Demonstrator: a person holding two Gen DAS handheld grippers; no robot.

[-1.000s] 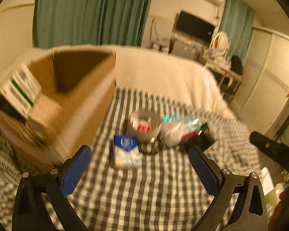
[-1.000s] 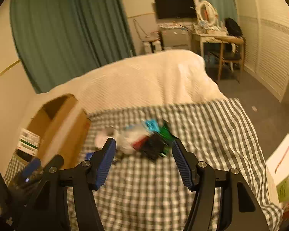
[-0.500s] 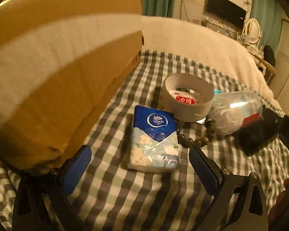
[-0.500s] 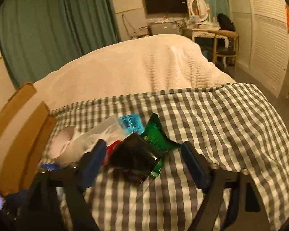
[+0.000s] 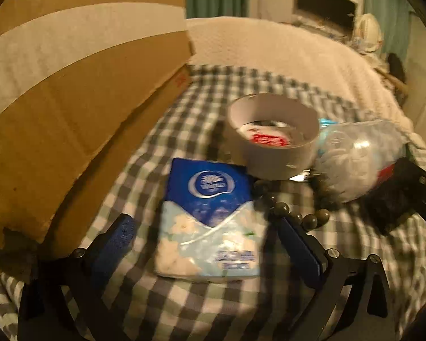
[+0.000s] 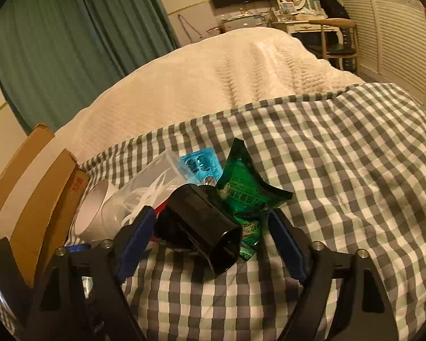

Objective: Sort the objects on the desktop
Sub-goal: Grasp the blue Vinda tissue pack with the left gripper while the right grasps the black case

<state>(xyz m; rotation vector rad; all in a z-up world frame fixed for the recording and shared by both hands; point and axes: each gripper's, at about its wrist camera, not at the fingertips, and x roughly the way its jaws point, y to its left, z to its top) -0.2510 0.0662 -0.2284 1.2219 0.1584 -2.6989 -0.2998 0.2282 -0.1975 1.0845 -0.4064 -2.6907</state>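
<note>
My left gripper (image 5: 208,236) is open, its jaws on either side of a blue and white tissue pack (image 5: 213,221) lying on the checked cloth. Behind it are a grey tape roll (image 5: 272,136), a dark bead bracelet (image 5: 292,213) and a clear bag of white cable (image 5: 357,156). My right gripper (image 6: 213,230) is open around a black cylindrical object (image 6: 201,227). A green packet (image 6: 247,187), a blue blister pack (image 6: 201,164), the clear bag (image 6: 150,184) and the tape roll (image 6: 93,213) lie just beyond.
A cardboard box (image 5: 71,99) stands at the left, close to the tissue pack; its edge also shows in the right wrist view (image 6: 42,193). A white blanket (image 6: 227,79) covers the far part of the bed. The checked cloth (image 6: 355,170) spreads to the right.
Both grippers have come down and forward toward the pile. The left now straddles the tissue pack, the right straddles the black object. Both stay open.
</note>
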